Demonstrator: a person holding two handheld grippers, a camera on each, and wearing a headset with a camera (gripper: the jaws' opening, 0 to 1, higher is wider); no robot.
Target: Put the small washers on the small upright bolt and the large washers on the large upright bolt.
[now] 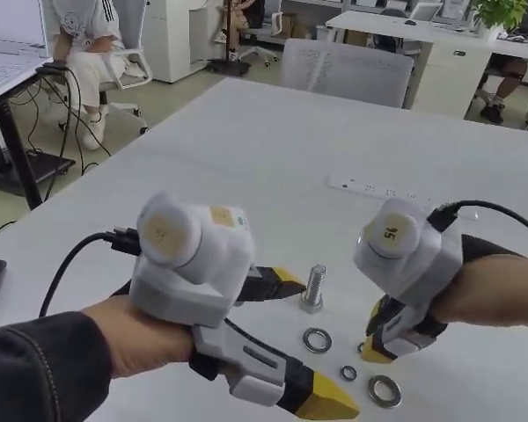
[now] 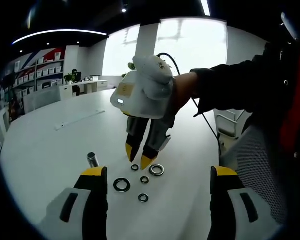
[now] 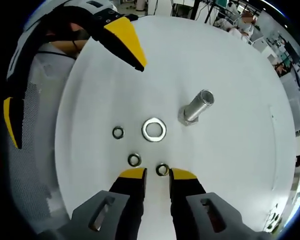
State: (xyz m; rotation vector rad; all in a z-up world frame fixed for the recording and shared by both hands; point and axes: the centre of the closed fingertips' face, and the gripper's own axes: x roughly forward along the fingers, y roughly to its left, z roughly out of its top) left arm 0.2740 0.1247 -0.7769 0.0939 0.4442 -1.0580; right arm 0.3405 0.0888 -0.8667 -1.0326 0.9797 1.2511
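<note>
1 small washer [image 3: 162, 169], between right claw [image 3: 158, 173] tips

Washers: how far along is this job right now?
Done: nothing; the upright bolt carries no washer. In hand: nothing gripped; the right claw sits slightly open at a small washer, the left claw wide open, empty. Left: both large washers and every small one lie loose on the table.
</note>
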